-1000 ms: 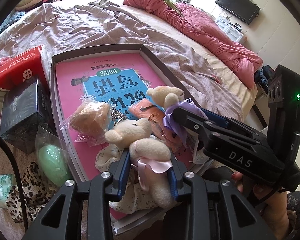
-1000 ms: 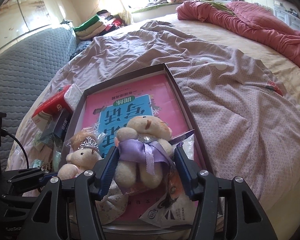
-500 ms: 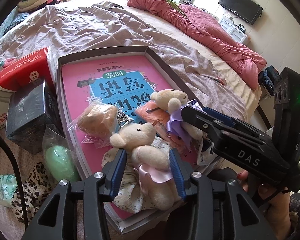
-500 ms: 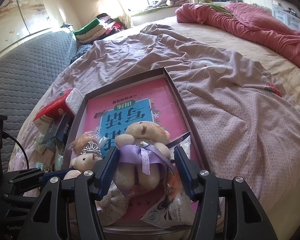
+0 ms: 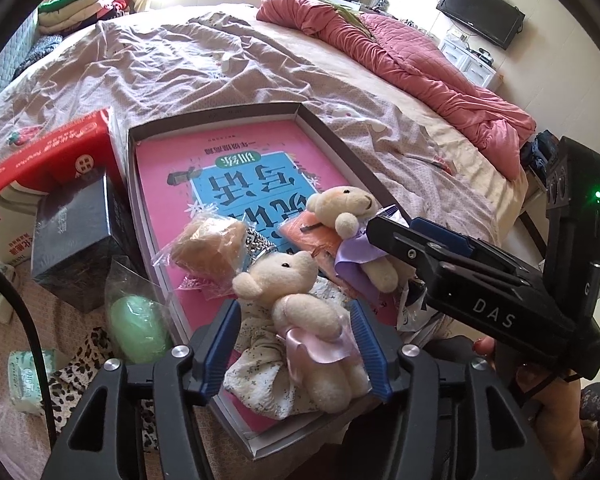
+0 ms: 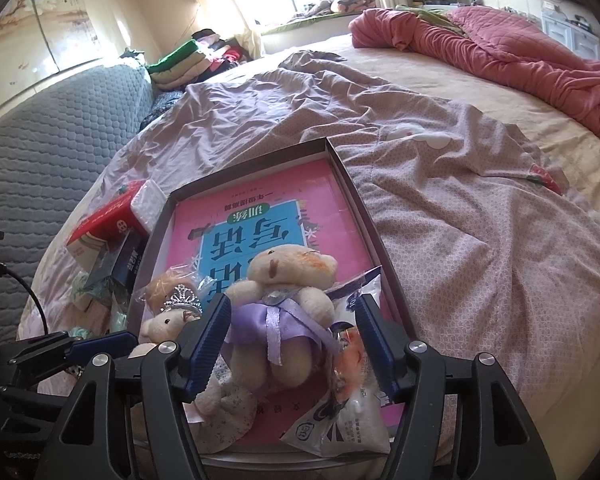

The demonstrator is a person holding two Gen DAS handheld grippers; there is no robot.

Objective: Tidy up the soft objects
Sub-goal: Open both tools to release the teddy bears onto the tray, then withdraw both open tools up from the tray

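A cream teddy bear in a pink dress [image 5: 304, 312] lies in a shallow box [image 5: 216, 114] on a pink book. My left gripper [image 5: 294, 332] is open with its blue pads on either side of the bear, not touching. A second cream bear in a purple dress [image 6: 280, 312] lies beside it, also seen in the left wrist view [image 5: 352, 220]. My right gripper [image 6: 294, 336] is open around that bear, pads apart from it. The pink-dress bear shows at the left in the right wrist view [image 6: 162, 326].
A wrapped tan toy with a tiara [image 5: 208, 244], an orange packet [image 5: 308, 232] and a white snack bag [image 6: 340, 412] lie in the box. Left of it are a black box [image 5: 72, 236], a red carton [image 5: 44, 156] and a bagged green item [image 5: 138, 328]. A pink quilt [image 5: 412, 56] lies far back.
Both grippers have opened and let go of their bears, which now rest in the box. Both grippers have drawn back a little.
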